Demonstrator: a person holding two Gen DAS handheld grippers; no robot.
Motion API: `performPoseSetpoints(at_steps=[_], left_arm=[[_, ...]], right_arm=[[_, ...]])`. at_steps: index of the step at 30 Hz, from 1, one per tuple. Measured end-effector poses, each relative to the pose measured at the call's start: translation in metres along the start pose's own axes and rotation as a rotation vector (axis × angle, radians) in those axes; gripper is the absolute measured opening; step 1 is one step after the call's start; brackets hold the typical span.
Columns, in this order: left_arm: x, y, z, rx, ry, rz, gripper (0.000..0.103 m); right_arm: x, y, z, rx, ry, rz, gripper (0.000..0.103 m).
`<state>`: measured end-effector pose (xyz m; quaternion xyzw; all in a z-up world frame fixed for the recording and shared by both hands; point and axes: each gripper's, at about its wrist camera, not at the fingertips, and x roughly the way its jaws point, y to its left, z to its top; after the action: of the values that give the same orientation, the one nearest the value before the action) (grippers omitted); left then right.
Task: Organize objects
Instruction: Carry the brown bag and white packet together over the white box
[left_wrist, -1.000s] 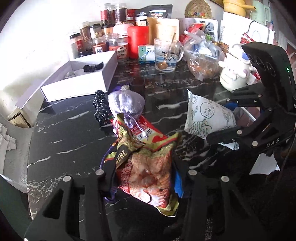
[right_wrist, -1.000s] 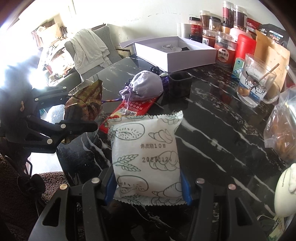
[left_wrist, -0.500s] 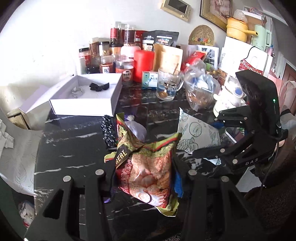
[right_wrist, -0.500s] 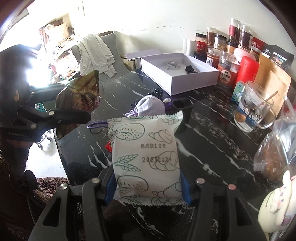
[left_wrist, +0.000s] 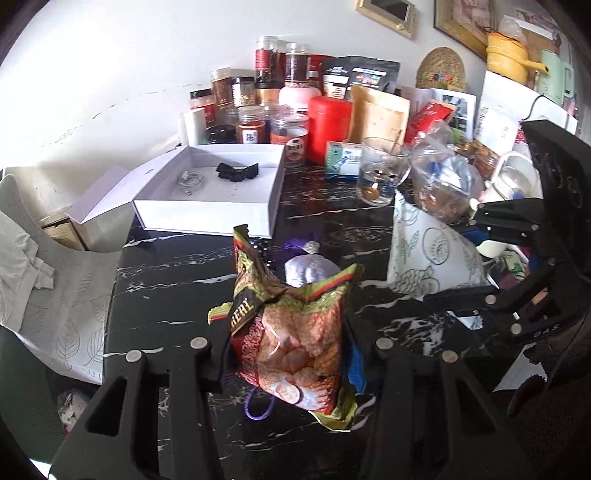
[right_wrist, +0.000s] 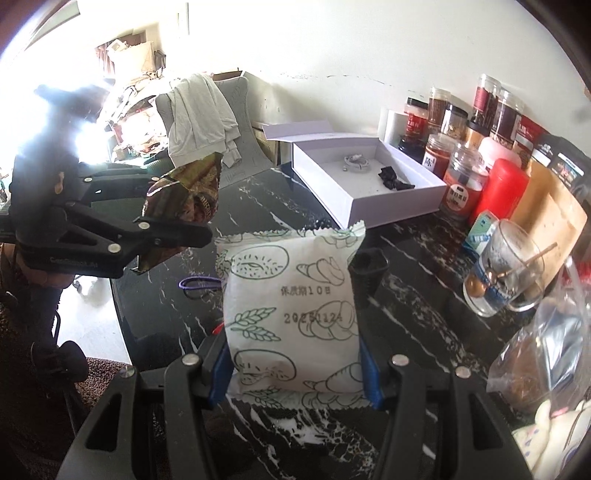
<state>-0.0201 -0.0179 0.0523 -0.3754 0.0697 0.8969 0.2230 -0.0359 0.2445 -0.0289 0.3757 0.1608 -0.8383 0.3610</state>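
Both grippers are raised above the black marble table (left_wrist: 177, 280), each holding a packet upright in front of its own camera. The left gripper (left_wrist: 284, 354) is clamped on a crumpled red and green snack bag (left_wrist: 291, 332), its fingers pressing the bag's lower half from both sides so that the torn top stands up and leans left. From the right wrist view the same bag (right_wrist: 184, 206) shows at the left, pinched in the left gripper (right_wrist: 173, 225) and lifted clear of the table edge. The right gripper (right_wrist: 295, 365) is closed on a white bread packet (right_wrist: 291, 310) printed with green pastry drawings and a date; its blue-padded fingers (right_wrist: 219, 369) squeeze the packet's lower edges, and the sealed top stands level. In the left wrist view this packet (left_wrist: 428, 254) hangs to the right of the snack bag, apart from it, held in the right gripper (left_wrist: 454, 266). Below and behind the snack bag a grey drawstring pouch (left_wrist: 310, 269) lies on the table, and a purple cord loop (left_wrist: 258, 406) shows beneath the bag. An open white box (left_wrist: 210, 199) sits further back, with jars (left_wrist: 291, 136) and a glass mug (left_wrist: 380, 173) behind it along the wall. Compared with a second ago, both grippers have risen: the table now lies lower in both views, the pouch is largely hidden behind the snack bag, and the red packet that lay under the pouch is no longer in sight.
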Motion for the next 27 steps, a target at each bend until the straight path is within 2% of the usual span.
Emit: performPoseSetpoints(at_steps=[15, 27], left_arm=[[0.026, 0.050, 0.050, -0.063, 0.001, 0.078, 0.045], [0.055, 0.076, 0.099, -0.051, -0.024, 0.071, 0.045]], right_arm=[[0.022, -0.022, 0.056, -0.038, -0.042, 0.000, 0.057], [0.042, -0.048, 0.104, -0.065, -0.079, -0.005, 0.057]])
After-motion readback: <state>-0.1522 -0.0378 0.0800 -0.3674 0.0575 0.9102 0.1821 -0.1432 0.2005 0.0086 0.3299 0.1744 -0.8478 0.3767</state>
